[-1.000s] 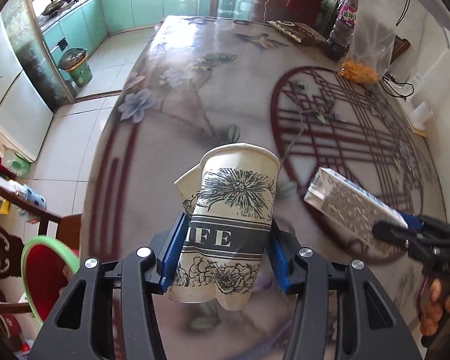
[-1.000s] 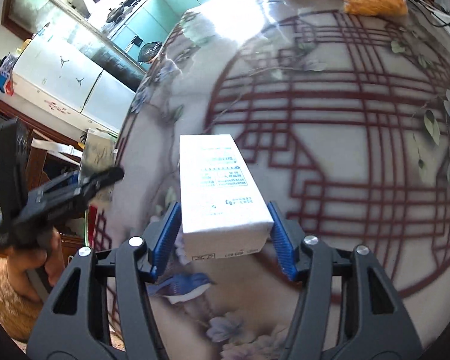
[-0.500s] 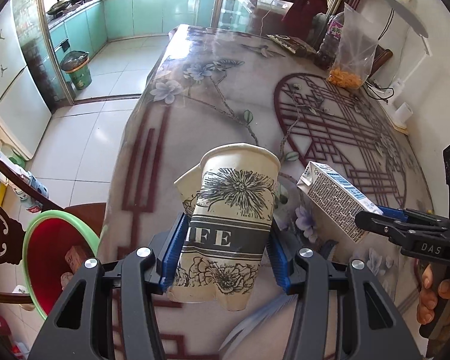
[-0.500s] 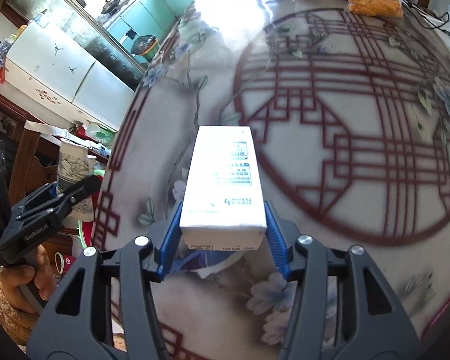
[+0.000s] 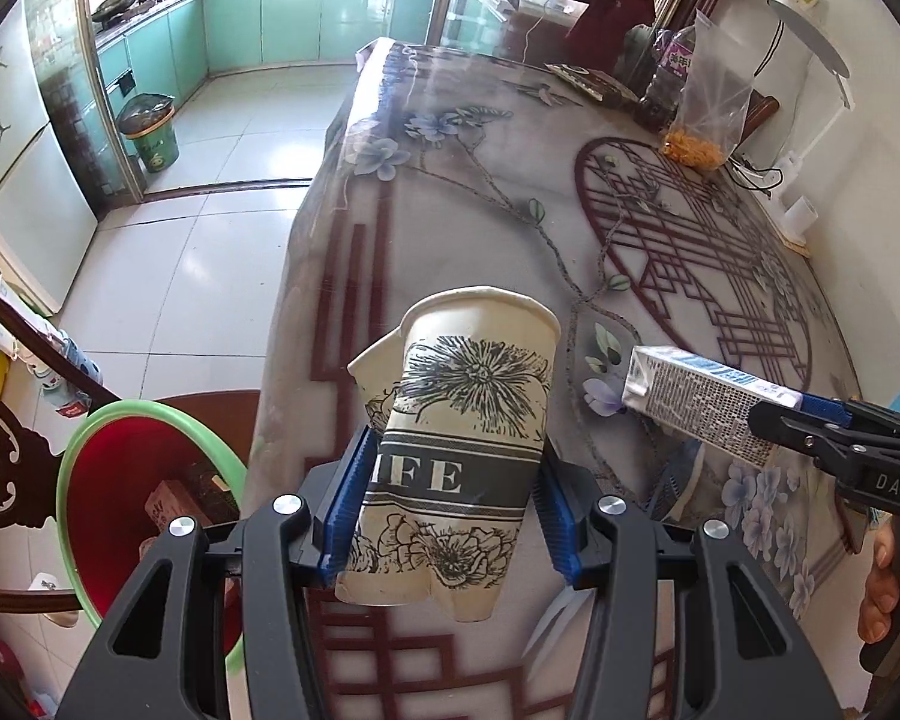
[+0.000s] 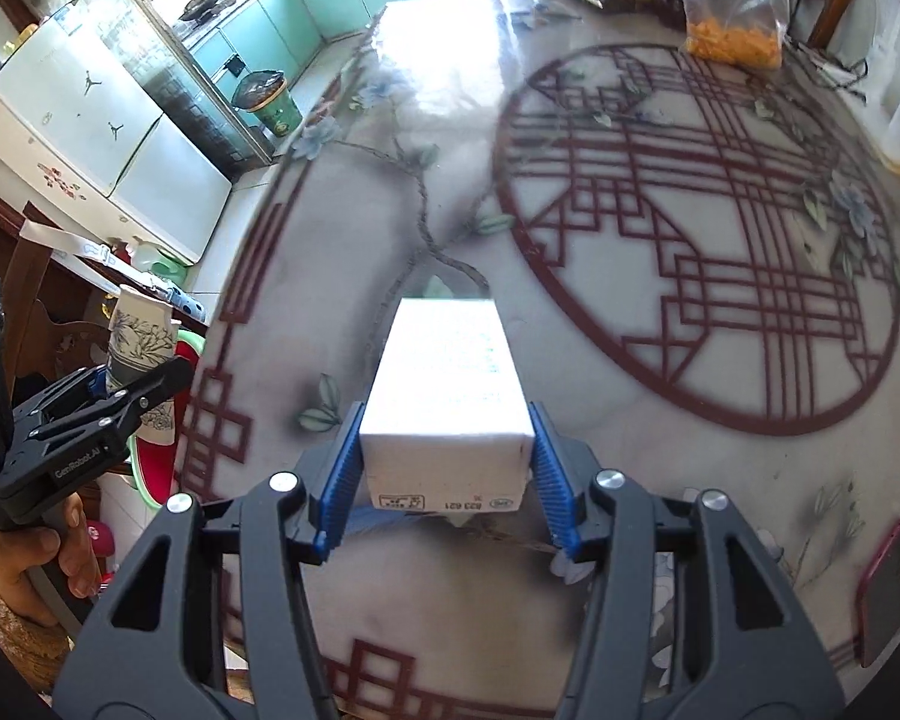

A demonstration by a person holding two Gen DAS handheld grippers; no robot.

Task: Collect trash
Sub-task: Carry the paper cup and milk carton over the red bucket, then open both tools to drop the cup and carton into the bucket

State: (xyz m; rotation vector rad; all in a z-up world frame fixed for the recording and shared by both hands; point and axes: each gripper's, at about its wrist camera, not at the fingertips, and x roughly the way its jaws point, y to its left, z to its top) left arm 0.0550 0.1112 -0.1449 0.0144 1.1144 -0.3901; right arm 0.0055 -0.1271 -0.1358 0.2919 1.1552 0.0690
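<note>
Left gripper (image 5: 450,516) clamped on crumpled paper cup (image 5: 456,450), held above table edge near red bin (image 5: 132,480). Cup light, soft, already dented; mid-wall grip suits. Right gripper (image 6: 444,480) pinching white carton (image 6: 450,384) by base; stiff, probably light, slick.

The red bin (image 5: 120,480) is partly hidden behind the left tongs (image 5: 450,504). The words on the carton (image 6: 450,396) are too blurry to read.

I'm standing at a floral-patterned table (image 5: 450,252). Sunlight is glaring off white floor tiles (image 5: 198,252) beside teal kitchen cabinets (image 5: 306,18).
</note>
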